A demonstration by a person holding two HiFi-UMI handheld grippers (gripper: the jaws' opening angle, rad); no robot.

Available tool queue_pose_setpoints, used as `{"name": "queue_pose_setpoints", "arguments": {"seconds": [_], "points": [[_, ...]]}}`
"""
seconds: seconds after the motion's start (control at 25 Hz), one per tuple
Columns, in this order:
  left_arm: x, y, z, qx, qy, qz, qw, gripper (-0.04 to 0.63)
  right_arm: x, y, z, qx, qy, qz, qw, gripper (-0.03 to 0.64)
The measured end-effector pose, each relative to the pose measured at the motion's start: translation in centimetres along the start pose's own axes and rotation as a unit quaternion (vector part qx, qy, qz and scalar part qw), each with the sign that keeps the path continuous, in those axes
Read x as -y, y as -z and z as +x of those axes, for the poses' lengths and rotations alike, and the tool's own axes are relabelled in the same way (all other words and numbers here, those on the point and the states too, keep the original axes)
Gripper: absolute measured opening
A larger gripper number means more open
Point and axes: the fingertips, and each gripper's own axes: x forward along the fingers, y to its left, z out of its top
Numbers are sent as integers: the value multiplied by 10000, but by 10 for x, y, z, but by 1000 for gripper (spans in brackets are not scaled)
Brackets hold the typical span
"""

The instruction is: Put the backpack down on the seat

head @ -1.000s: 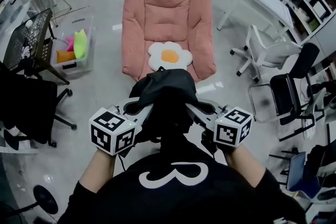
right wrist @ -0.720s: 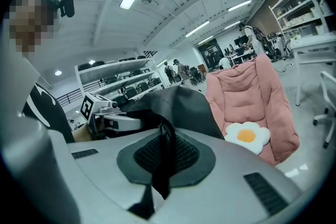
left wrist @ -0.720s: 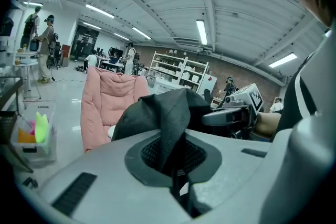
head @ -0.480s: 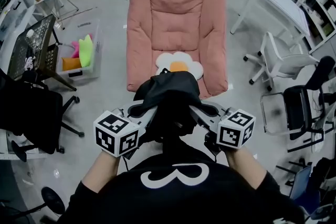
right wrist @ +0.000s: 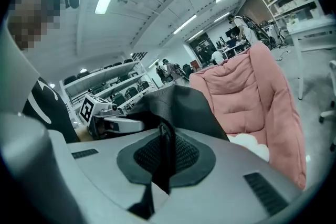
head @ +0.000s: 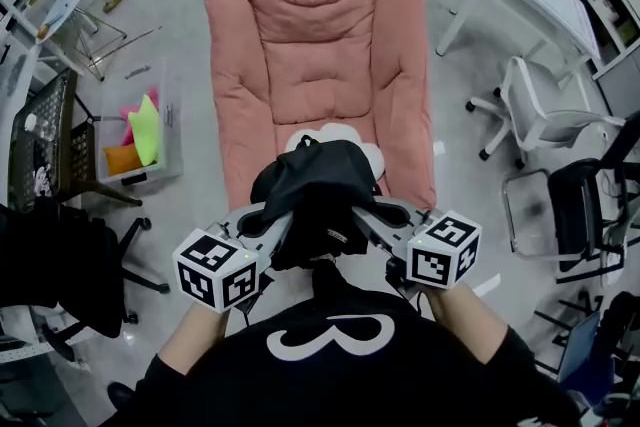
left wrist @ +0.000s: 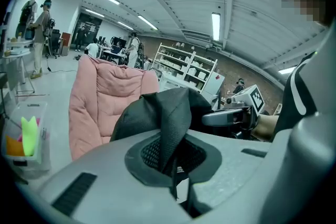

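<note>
Starting at the left, a clear plastic crate [head: 140,130] holding bright yellow, pink and orange pieces stands on the floor, off to the side of the work. Next comes the left gripper [head: 272,220], its jaws closed tight on a fold of the black fabric backpack [head: 315,190]; its own view shows the dark cloth pinched between the mesh pads. The backpack hangs in the air between the two tools, in front of the person's chest. It is over the near front edge of the pink quilted lounge chair [head: 320,55] and partly covers a white flower-shaped cushion [head: 345,133] lying on the seat (only a pale rim shows). The right gripper [head: 375,218] is likewise clamped, on a narrow black fold or strap of the bag, so both share the load and neither is nearer. The chair's long axis runs straight away from the person, so the seat lies ahead of and below the bag. The coming move, I judge, is forward and down along that line. A white swivel office chair [head: 540,110] stands well apart at the right.
</note>
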Motion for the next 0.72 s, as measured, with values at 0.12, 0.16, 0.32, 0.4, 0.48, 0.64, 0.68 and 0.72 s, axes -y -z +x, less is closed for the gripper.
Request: {"name": "queue_pose_setpoints", "arguments": {"seconds": [0.12, 0.16, 0.32, 0.4, 0.48, 0.64, 0.68, 0.72], "points": [[-21, -21, 25, -22, -25, -9, 10000, 12, 28, -20, 14, 5, 14, 32, 10000, 20], [-26, -27, 33, -24, -51, 5, 10000, 12, 36, -27, 17, 10, 25, 29, 10000, 20], [-46, -49, 57, -43, -177, 56, 9998, 12, 63, -52, 30, 36, 146, -32, 9999, 20], [-53, -60, 65, -36, -216, 82, 9997, 12, 73, -64, 36, 51, 212, -56, 9997, 20], [-59, -71, 73, -26, -234, 108, 9997, 12, 81, -75, 39, 78, 269, -93, 9996, 20], [-68, -93, 88, -14, -242, 186, 9995, 12, 98, -97, 45, 174, 392, -131, 9990, 20], [-71, -98, 92, -9, -246, 212, 9995, 12, 103, -102, 47, 201, 426, -130, 9988, 20], [-74, -103, 96, -6, -249, 233, 9994, 12, 107, -107, 49, 226, 462, -135, 9986, 20]]}}
